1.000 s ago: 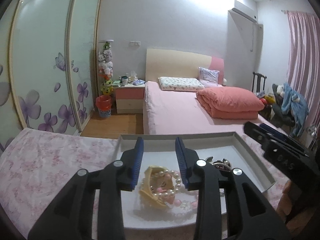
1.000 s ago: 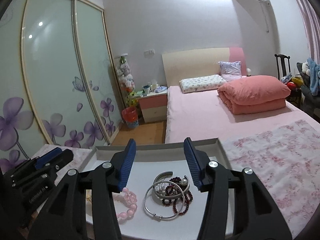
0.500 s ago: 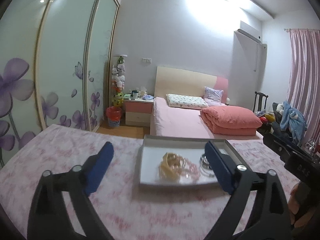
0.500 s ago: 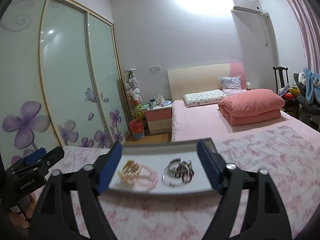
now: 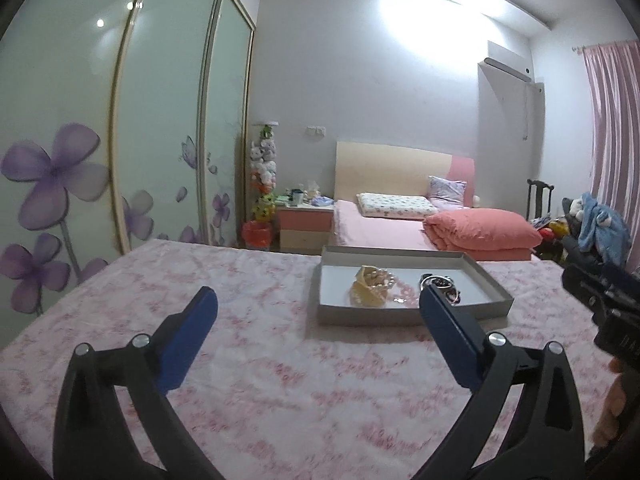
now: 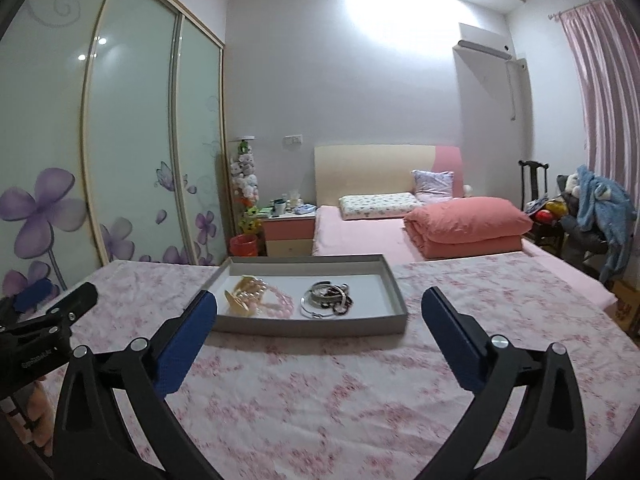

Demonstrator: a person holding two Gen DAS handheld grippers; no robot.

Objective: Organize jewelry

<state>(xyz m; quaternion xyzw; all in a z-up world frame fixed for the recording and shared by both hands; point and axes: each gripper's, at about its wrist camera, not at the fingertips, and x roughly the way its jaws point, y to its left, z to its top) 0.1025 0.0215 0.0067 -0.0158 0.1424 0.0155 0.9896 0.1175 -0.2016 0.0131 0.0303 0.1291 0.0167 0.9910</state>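
In the left wrist view, the near pad of the left gripper (image 5: 318, 312) covers part of the dark bangles (image 5: 440, 282) in the grey tray (image 5: 400, 316), and the right gripper (image 5: 604, 300) is cut off by the right edge. In the right wrist view, the left gripper (image 6: 48, 320) is cut off by the left edge, and its jaw state cannot be read there. The pearl and pink beads (image 6: 256, 296) and the tangled bangles (image 6: 328, 298) are too small to count individually.
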